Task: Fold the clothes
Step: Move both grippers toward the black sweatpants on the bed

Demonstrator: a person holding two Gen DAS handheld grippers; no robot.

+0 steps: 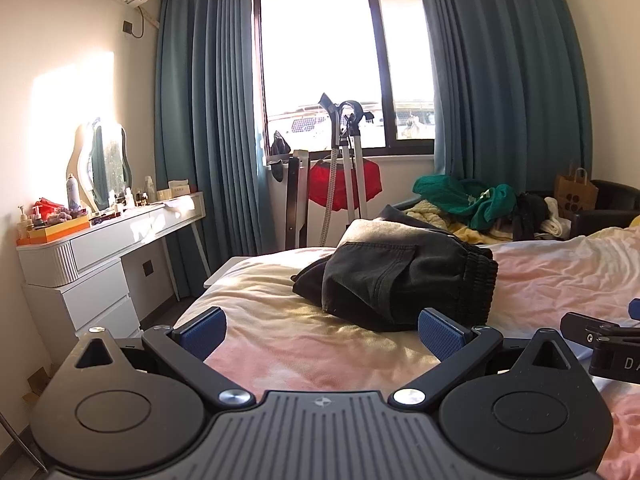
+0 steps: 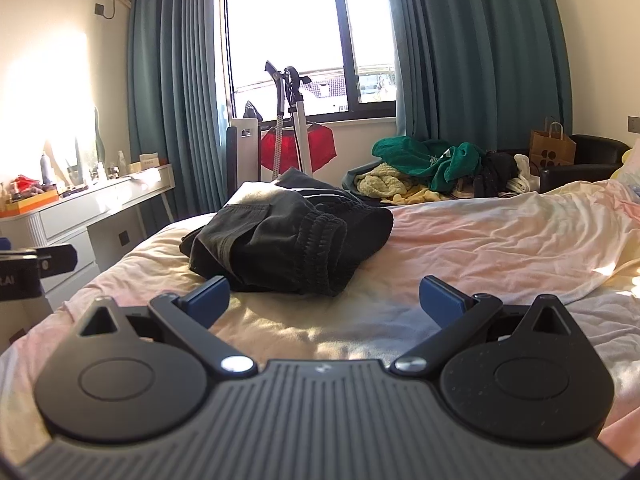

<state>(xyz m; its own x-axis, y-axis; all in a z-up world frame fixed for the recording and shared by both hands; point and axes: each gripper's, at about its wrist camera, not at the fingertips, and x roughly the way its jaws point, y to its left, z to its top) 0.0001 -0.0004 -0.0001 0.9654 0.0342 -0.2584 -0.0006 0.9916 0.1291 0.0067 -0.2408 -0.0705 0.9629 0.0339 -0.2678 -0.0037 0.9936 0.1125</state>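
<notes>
Nearest you, your left gripper [image 1: 322,330] and your right gripper [image 2: 324,298] both hover low over the bed [image 2: 500,248], each with its blue pads spread wide and nothing between them. Just ahead of both lies the dark garment [image 1: 404,276], resting on the pale pink and yellow sheet toward the foot of the bed, a little right of centre from the left wrist and a little left of centre from the right. How far along you are is hard to settle: the garment sits as a compact, doubled-over bundle, which would fit a piece roughly folded and set down, and equally a piece dropped in a heap waiting to be laid flat. It looks like dark trousers or shorts, with a ribbed elastic waistband [image 2: 320,236] turned toward you and a stitched pocket panel on top; its edges are uneven and lumpy, not squared. Something lighter shows behind it, but you cannot tell what. Beyond the bed, a loose pile of clothes [image 2: 436,168], green and yellow among them, lies unfolded.
</notes>
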